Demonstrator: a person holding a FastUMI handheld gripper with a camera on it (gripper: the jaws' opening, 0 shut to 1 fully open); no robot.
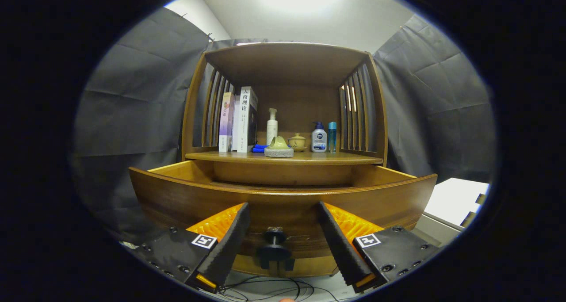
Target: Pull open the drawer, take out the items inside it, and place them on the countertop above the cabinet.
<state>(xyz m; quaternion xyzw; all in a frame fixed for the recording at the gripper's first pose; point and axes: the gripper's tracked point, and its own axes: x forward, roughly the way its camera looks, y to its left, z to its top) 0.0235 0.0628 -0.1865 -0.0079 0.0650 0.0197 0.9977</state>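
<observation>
A wooden drawer (283,200) stands pulled out from the cabinet, its curved front panel close ahead of me. Its dark round knob (274,244) sits between my fingers without touching either one. My gripper (283,215) is open, both fingers level with the drawer front. The drawer's inside is hidden behind the front panel. Above the drawer lies the countertop (353,159) of the cabinet. On it stand a green ceramic piece on a grey base (278,147), a small lidded cup (297,141), a white pump bottle (272,127), a white and blue bottle (319,139) and a slim teal bottle (332,136).
Three books (239,120) stand upright at the countertop's left, beside a blue cloth (258,148). Slatted wooden sides and a roof enclose the shelf. A white surface (455,198) sits to the right of the cabinet. Cables (274,288) lie on the floor below the drawer.
</observation>
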